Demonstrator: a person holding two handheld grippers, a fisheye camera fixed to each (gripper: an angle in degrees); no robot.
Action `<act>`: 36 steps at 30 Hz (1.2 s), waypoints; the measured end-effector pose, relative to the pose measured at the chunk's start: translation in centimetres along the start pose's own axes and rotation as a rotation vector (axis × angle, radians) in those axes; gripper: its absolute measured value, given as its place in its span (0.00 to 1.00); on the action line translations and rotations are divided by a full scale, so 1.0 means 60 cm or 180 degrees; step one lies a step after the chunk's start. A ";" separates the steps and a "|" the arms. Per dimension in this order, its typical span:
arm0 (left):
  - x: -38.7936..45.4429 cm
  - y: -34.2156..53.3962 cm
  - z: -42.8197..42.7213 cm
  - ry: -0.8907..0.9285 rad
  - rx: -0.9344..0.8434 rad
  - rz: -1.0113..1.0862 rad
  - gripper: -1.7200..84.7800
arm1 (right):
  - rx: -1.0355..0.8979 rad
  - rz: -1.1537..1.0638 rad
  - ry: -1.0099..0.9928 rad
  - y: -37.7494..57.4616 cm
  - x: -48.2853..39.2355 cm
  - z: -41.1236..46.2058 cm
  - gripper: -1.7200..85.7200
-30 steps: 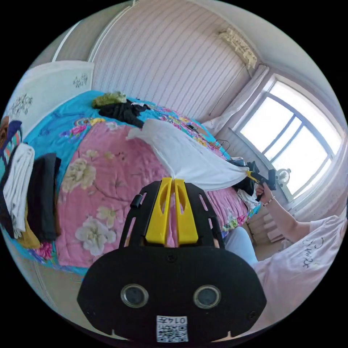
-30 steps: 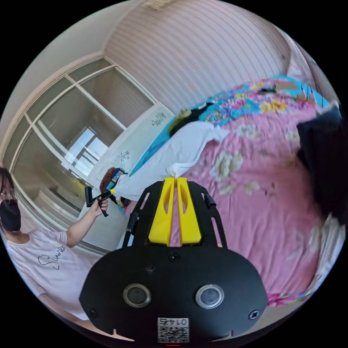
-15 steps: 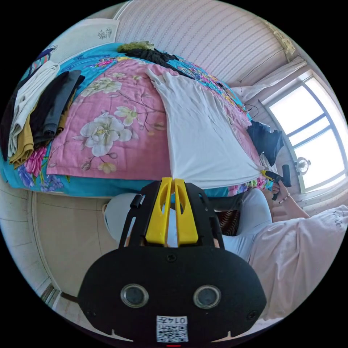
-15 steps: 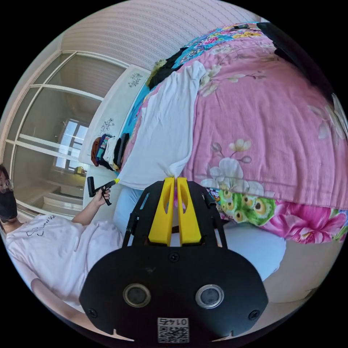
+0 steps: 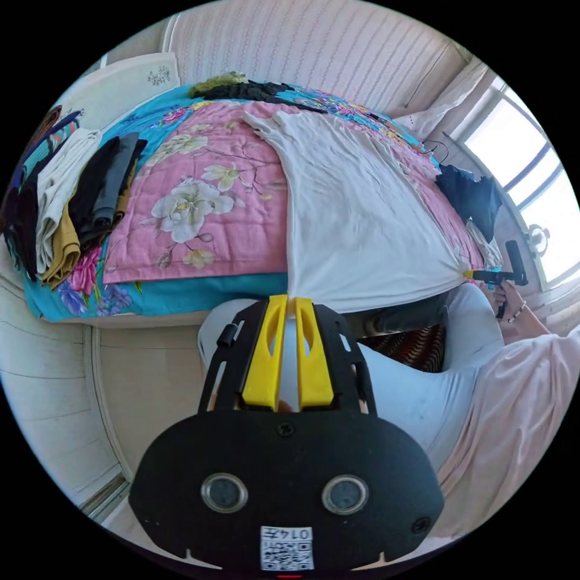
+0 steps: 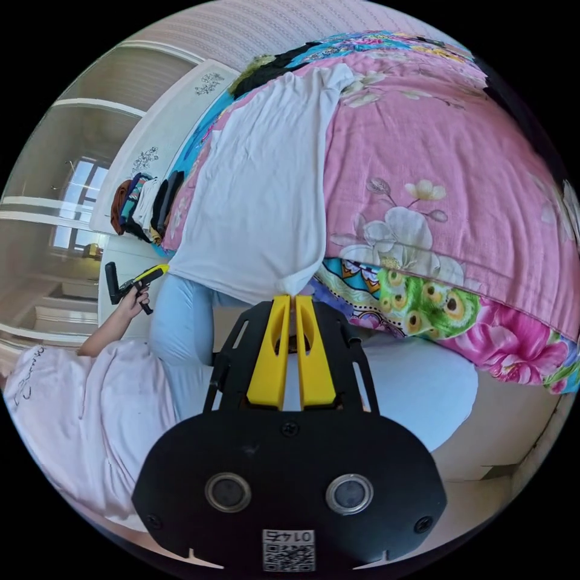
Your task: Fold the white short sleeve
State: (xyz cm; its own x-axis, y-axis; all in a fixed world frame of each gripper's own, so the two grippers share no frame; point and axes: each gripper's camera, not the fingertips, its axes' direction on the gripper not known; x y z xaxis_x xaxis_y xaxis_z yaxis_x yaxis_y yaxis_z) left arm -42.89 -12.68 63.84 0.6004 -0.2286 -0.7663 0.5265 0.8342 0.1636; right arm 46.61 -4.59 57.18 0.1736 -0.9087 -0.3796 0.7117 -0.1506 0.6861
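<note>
Shirt flat on bed — hem corners pinched by both tools.

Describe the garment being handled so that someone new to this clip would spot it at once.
Find the bed with the pink floral quilt. The white short sleeve lies spread along it, its near corners pinched by the left gripper and right gripper. Unlike the folded clothes stacked at the bed's side, it lies open and plain white.

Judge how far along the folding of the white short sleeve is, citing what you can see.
Done: the white short sleeve lies spread flat on the pink quilt. In hand: the left gripper and right gripper each pinch a hem corner at the bed's edge, stretching it taut. Left: no fold shows yet, so every fold remains.
</note>
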 end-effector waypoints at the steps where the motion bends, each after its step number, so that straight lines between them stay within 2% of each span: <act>1: 0.002 -0.002 0.016 -0.0052 -0.0048 0.0017 0.02 | -0.0085 0.0024 0.0017 -0.004 0.002 0.015 0.04; 7: 0.002 0.013 0.051 -0.0063 -0.0156 -0.0069 0.04 | -0.0417 -0.0003 0.0456 0.001 0.003 0.055 0.08; 10: -0.007 0.029 0.048 0.0131 -0.0135 -0.0227 0.06 | -0.0483 -0.0047 0.0515 0.020 0.017 0.058 0.09; 12: -0.008 0.036 0.039 0.0175 0.0021 -0.0276 0.08 | -0.0402 -0.0031 0.0455 0.032 0.030 0.050 0.09; 18: 0.054 -0.041 0.005 0.0094 0.0499 0.0274 0.07 | 0.0214 0.0025 0.0216 0.040 0.081 -0.006 0.08; 24: 0.163 -0.311 0.065 0.0344 0.0929 0.1203 0.03 | 0.0722 -0.0062 0.0227 -0.096 0.131 -0.018 0.08; 28: 0.291 -0.558 0.205 0.0741 0.0871 0.1900 0.01 | 0.0960 -0.0166 0.0154 -0.220 0.153 0.000 0.08; 31: 0.389 -0.702 0.317 0.0715 0.0874 0.1936 0.02 | 0.1043 -0.0147 0.0247 -0.284 0.172 0.021 0.08; 33: 0.446 -0.772 0.381 0.0701 0.0775 0.1928 0.07 | 0.1013 -0.0071 0.0146 -0.306 0.188 0.034 0.08; 36: 0.530 -0.866 0.488 0.0607 0.0372 0.1930 0.07 | 0.0984 0.0107 -0.0017 -0.314 0.208 0.044 0.08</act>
State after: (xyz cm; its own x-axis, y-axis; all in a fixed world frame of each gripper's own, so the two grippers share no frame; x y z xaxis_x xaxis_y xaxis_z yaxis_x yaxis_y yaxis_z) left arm -33.55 -77.99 49.13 0.7000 0.3684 -0.6117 0.1960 0.7247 0.6606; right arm 33.58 -14.10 41.19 0.1894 -0.9171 -0.3507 0.4647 -0.2309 0.8548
